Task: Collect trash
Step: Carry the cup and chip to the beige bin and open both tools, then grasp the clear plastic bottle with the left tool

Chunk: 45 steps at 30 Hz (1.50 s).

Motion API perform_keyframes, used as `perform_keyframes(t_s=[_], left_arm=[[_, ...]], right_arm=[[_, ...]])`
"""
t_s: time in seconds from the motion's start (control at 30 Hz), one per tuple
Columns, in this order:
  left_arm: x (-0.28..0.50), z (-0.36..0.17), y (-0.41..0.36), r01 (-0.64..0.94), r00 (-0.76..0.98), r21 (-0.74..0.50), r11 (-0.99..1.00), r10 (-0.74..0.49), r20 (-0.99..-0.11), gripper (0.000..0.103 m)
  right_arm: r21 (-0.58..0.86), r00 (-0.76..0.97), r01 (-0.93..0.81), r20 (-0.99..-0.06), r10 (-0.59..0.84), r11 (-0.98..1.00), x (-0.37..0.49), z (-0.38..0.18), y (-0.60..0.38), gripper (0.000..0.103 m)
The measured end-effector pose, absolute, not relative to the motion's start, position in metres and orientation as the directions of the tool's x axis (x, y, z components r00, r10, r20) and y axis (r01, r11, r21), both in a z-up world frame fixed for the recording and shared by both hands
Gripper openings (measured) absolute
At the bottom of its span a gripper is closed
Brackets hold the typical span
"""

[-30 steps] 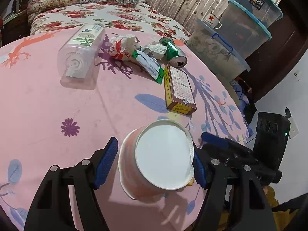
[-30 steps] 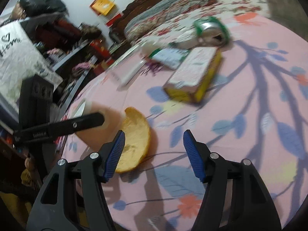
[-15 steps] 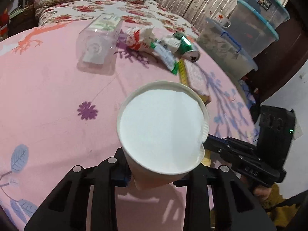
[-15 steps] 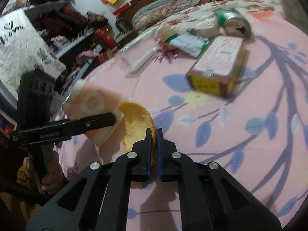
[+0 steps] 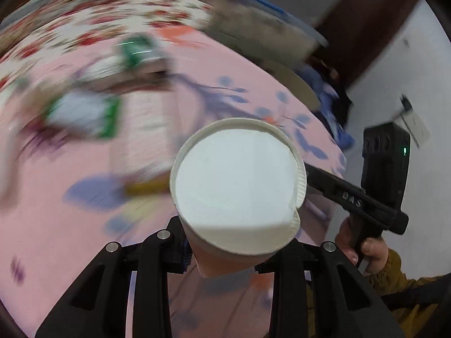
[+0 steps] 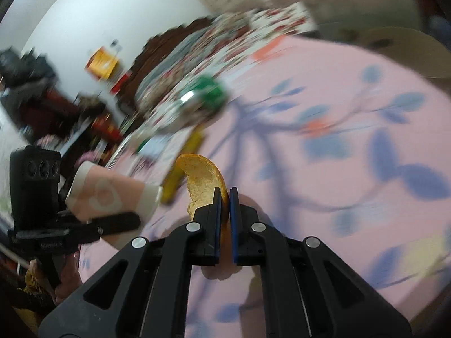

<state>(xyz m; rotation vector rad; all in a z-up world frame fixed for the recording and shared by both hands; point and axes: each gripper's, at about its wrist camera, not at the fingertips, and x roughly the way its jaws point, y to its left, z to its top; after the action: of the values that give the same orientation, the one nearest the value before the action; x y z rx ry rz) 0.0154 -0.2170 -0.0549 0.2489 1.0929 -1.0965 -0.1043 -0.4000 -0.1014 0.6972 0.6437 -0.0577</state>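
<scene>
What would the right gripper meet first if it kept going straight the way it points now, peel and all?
Probably the pink tablecloth just beyond the orange peel pinched in the right gripper. Further along lies blurred litter, including a green can. The paper cup sits off to the side. Depth is unclear.

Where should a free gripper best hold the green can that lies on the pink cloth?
Probably across the middle of its round body, from above, jaws astride its width. The green can seems to lie on its side on the pink cloth; blur hides details.
</scene>
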Motion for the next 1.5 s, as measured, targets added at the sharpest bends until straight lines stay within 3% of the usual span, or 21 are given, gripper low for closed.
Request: perform_keyframes(t_s=[0.3,0.47,0.5,0.53,0.6,0.63,0.67,0.7,0.77,0.93,1.13,1.37,1.5], left_arm=[[0.025,-0.071,-0.411,0.888,-0.137,-0.331,0.321,-0.502,-0.854,0.030],[0.026,-0.068,-0.522,0.918,-0.139,-0.297,0.263,-0.487,-0.862,0.035],[0.025,-0.068,-0.539,0.925,-0.136,-0.287,0.249,-0.489,-0.862,0.041],[0.024,-0.069,-0.553,0.932,-0.120,-0.269,0.244,-0.491,-0.863,0.058],[0.022,-0.069,-0.574,0.940,-0.025,-0.192,0.282,-0.505,-0.863,0.079],[0.023,-0.068,-0.579,0.939,0.007,-0.172,0.298,-0.516,-0.856,0.079],[0.024,-0.067,-0.580,0.934,0.026,-0.168,0.315,-0.529,-0.848,0.079],[0.028,-0.066,-0.578,0.929,0.028,-0.176,0.325,-0.537,-0.843,0.079],[0.030,-0.063,-0.567,0.918,0.037,-0.192,0.346,-0.559,-0.829,0.079],[0.026,-0.051,-0.506,0.908,0.108,-0.165,0.386,-0.594,-0.797,0.079],[0.018,-0.044,-0.381,0.883,0.144,-0.180,0.434,-0.615,-0.776,0.079],[0.040,-0.045,-0.217,0.767,0.272,-0.169,0.619,-0.552,-0.788,0.079],[0.063,-0.042,-0.130,0.624,0.372,-0.172,0.762,-0.484,-0.792,0.079]], right_arm=[[0.649,0.828,0.470,-0.559,-0.044,0.598,-0.142,-0.104,-0.567,0.007],[0.632,0.795,0.557,-0.593,-0.128,0.539,-0.131,-0.106,-0.642,0.008],[0.625,0.787,0.571,-0.602,-0.137,0.532,-0.125,-0.107,-0.657,0.012],[0.616,0.777,0.584,-0.613,-0.144,0.528,-0.121,-0.109,-0.665,0.012],[0.598,0.749,0.615,-0.647,-0.143,0.515,-0.110,-0.111,-0.677,0.017],[0.598,0.744,0.620,-0.653,-0.138,0.508,-0.108,-0.113,-0.683,0.020],[0.605,0.748,0.620,-0.648,-0.143,0.500,-0.108,-0.115,-0.687,0.033],[0.608,0.751,0.624,-0.641,-0.160,0.491,-0.110,-0.115,-0.687,0.055],[0.602,0.764,0.621,-0.608,-0.217,0.501,-0.118,-0.107,-0.682,0.076],[0.552,0.758,0.635,-0.580,-0.299,0.541,-0.125,-0.097,-0.670,0.077],[0.491,0.741,0.655,-0.564,-0.363,0.575,-0.123,-0.083,-0.650,0.076],[0.520,0.815,0.508,-0.549,-0.187,0.687,-0.084,-0.079,-0.551,0.076],[0.505,0.820,0.402,-0.569,-0.055,0.764,-0.043,-0.078,-0.479,0.076]])
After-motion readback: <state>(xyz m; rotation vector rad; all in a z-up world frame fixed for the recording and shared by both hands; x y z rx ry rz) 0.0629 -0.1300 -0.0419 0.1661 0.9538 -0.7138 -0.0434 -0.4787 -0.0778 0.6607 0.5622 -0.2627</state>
